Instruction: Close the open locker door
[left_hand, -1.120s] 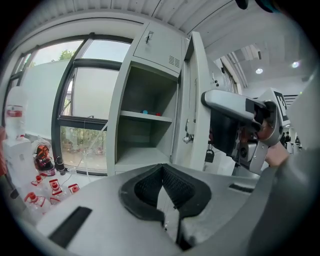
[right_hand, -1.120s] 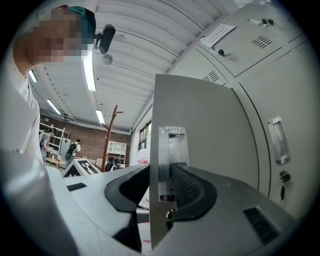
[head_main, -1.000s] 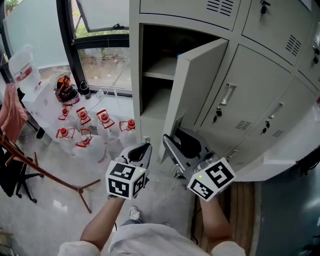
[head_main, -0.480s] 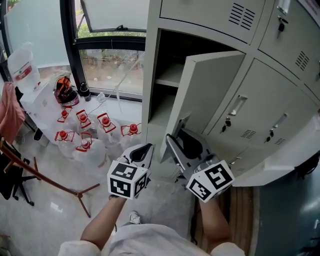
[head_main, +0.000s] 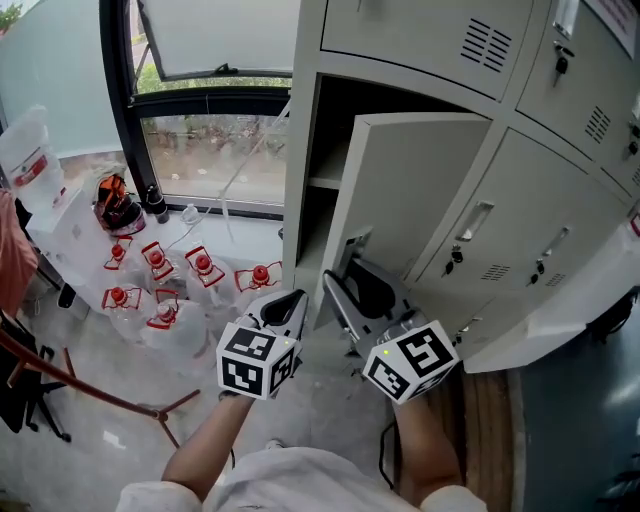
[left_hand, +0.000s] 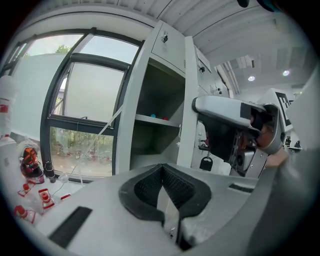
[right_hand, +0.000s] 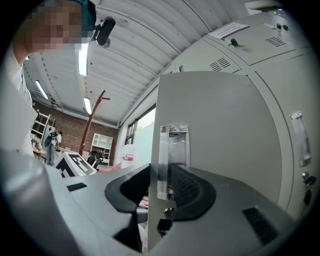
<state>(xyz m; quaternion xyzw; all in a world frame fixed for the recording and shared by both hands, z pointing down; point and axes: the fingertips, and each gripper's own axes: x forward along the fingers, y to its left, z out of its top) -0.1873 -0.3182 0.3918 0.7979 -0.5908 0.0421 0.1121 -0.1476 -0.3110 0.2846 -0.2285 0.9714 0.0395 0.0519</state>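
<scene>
The grey locker door (head_main: 410, 190) stands partly open in front of its dark compartment (head_main: 330, 150), which holds a shelf. My right gripper (head_main: 350, 275) straddles the door's free edge low down, shut on it. In the right gripper view the door edge (right_hand: 152, 165) and its clear handle (right_hand: 172, 150) sit between the black pads. My left gripper (head_main: 290, 300) hovers beside it, left of the door, shut and holding nothing. In the left gripper view its pads (left_hand: 175, 185) meet, pointing at the open compartment (left_hand: 157, 120).
Several water jugs with red caps (head_main: 160, 295) stand on the floor to the left, below a window (head_main: 210, 130). A reddish coat-stand leg (head_main: 80, 385) crosses the floor at the lower left. Closed locker doors (head_main: 540, 200) fill the right side.
Both grippers have moved sideways together. The door now shows more of its face, swung a little toward the locker with the right gripper on its edge.
</scene>
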